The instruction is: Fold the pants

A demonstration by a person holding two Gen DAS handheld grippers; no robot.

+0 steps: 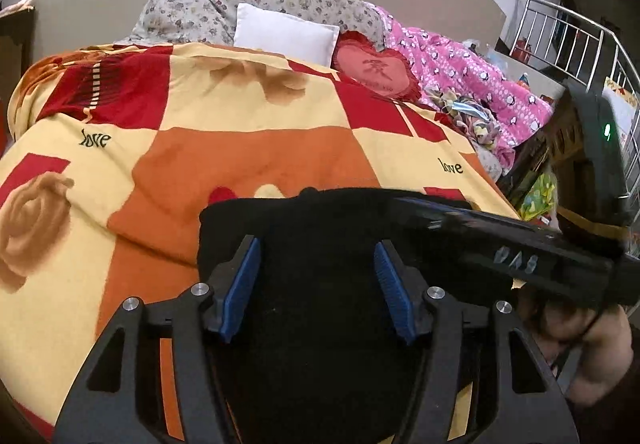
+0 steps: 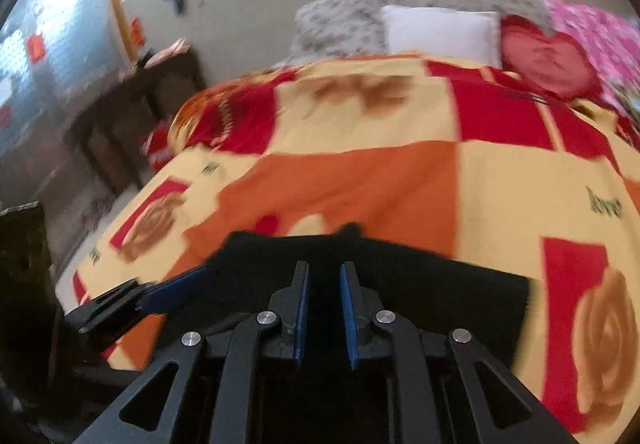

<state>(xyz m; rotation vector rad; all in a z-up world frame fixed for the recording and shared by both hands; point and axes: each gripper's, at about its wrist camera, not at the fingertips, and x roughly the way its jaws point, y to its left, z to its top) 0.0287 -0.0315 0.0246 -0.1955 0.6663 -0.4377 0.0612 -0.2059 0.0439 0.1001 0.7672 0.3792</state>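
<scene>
Black pants lie folded into a compact rectangle on the checked bedspread. My left gripper hovers over them, open, its blue pads well apart and pressing on nothing. My right gripper's body crosses in from the right, carried by a hand. The right wrist view is blurred: the right gripper sits over the pants with only a narrow gap between its pads. The gap shows black, so whether cloth is pinched there is unclear. One left finger reaches in from the left.
A white pillow, a red heart cushion, a floral duvet and a pink blanket crowd the bed's far end. A metal railing stands right of the bed. Dark furniture stands on its left.
</scene>
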